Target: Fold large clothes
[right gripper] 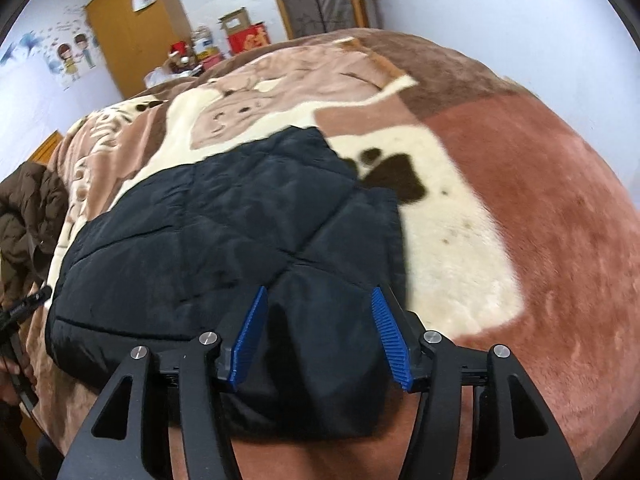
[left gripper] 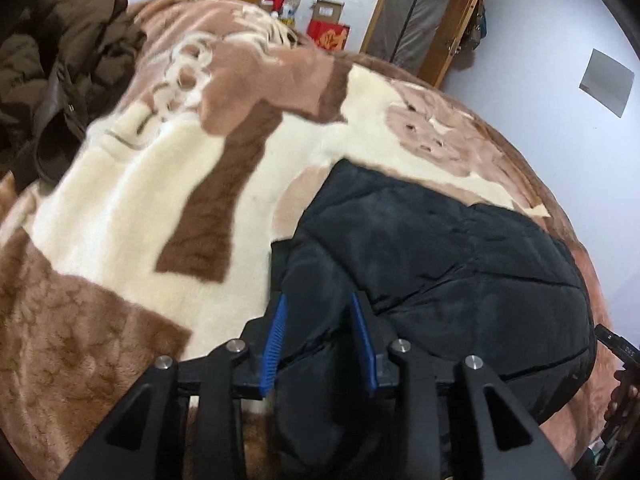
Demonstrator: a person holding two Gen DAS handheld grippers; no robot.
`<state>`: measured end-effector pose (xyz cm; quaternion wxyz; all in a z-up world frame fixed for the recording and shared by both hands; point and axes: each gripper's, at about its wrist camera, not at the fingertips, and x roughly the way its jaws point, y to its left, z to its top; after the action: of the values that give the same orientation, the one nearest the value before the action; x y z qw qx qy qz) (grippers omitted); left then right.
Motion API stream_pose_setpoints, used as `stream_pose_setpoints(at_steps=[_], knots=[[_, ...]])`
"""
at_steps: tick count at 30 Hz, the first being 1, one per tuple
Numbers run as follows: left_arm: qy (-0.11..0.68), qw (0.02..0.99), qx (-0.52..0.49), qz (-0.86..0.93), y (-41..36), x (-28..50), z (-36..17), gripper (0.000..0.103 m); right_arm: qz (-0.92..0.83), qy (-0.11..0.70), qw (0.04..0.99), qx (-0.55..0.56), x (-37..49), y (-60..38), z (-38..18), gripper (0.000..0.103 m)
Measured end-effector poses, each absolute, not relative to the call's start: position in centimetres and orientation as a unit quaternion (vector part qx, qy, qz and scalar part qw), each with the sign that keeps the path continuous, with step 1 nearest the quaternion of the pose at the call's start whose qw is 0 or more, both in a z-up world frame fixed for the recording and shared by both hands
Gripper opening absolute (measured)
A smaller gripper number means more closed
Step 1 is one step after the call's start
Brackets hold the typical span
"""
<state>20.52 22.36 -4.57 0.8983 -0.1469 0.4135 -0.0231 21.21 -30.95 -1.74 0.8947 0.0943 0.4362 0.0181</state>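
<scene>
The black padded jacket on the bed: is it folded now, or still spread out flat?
Folded. The black jacket lies on the blanket as a compact rectangular block, with no sleeves sticking out.

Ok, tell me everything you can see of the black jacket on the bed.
The black jacket is a puffy, quilted garment with stitched panels and a matte, slightly shiny shell. It lies folded into a compact block on the plush brown-and-cream blanket, near its front edge. The left hand-held gripper and right hand-held gripper each straddle a near corner, blue pads standing apart from the fabric. No sleeves or zip show.
</scene>
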Motion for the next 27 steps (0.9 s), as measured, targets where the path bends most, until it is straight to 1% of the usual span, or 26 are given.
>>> stream_pose_setpoints(at_steps=[1, 3, 5, 9, 12, 15, 20, 27], knots=[[0.419, 0.895, -0.152, -0.031, 22.5, 20.7, -5.1, 0.035, 0.016, 0.441, 0.892, 0.098, 21.4, -31.2, -2.1, 0.056], [0.431, 0.887, -0.16, -0.043, 22.5, 21.0, -6.1, 0.041, 0.02, 0.456, 0.883, 0.113, 22.0, -31.8, -3.2, 0.058], [0.433, 0.886, -0.161, -0.049, 22.2, 21.4, -6.7, 0.043, 0.026, 0.465, 0.875, 0.131, 22.5, -32.4, -4.0, 0.061], [0.44, 0.88, -0.168, -0.062, 22.3, 22.5, -7.9, 0.053, 0.042, 0.476, 0.862, 0.17, 23.7, -33.8, -5.6, 0.067], [0.449, 0.874, -0.177, -0.067, 22.5, 23.5, -8.9, 0.063, 0.051, 0.483, 0.855, 0.183, 24.5, -34.4, -6.7, 0.075], [0.455, 0.867, -0.19, -0.073, 22.8, 24.4, -9.8, 0.069, 0.068, 0.488, 0.847, 0.2, 25.2, -34.8, -7.5, 0.075], [0.457, 0.863, -0.202, -0.076, 22.9, 25.5, -10.6, 0.074, 0.08, 0.494, 0.839, 0.214, 26.5, -34.9, -8.3, 0.075], [0.462, 0.847, -0.248, -0.091, 23.8, 24.8, -11.9, 0.075, 0.11, 0.507, 0.821, 0.237, 25.5, -35.5, -9.1, 0.075]])
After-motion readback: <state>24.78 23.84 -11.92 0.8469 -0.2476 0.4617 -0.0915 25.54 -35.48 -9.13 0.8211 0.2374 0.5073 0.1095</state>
